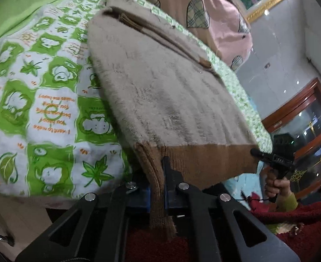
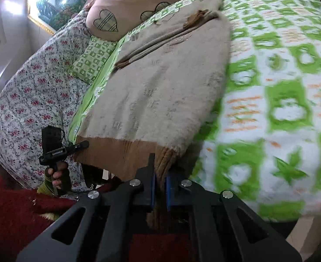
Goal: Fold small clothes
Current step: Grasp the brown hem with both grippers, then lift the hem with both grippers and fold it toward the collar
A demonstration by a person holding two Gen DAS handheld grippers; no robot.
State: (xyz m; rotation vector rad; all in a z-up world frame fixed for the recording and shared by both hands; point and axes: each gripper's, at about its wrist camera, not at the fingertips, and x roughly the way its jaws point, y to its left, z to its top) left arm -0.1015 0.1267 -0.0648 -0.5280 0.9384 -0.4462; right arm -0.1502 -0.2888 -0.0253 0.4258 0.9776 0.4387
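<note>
A fuzzy beige sweater (image 1: 160, 83) with a brown ribbed hem lies on the green-and-white bed cover, its sleeves folded across the far end. My left gripper (image 1: 158, 174) is shut on one corner of the brown hem (image 1: 151, 166). My right gripper (image 2: 159, 172) is shut on the other hem corner (image 2: 164, 161). Each gripper shows in the other's view, at the opposite hem corner: the right gripper (image 1: 256, 152) and the left gripper (image 2: 84, 145). The sweater also shows in the right wrist view (image 2: 160, 91).
The bed cover (image 1: 40, 113) spreads wide beside the sweater. A pink pillow with heart patches (image 1: 204, 11) lies at the bed's head. A floral quilt (image 2: 29, 91) lies alongside. A red garment (image 2: 7, 207) fills the foreground. A wooden cabinet (image 1: 302, 120) stands nearby.
</note>
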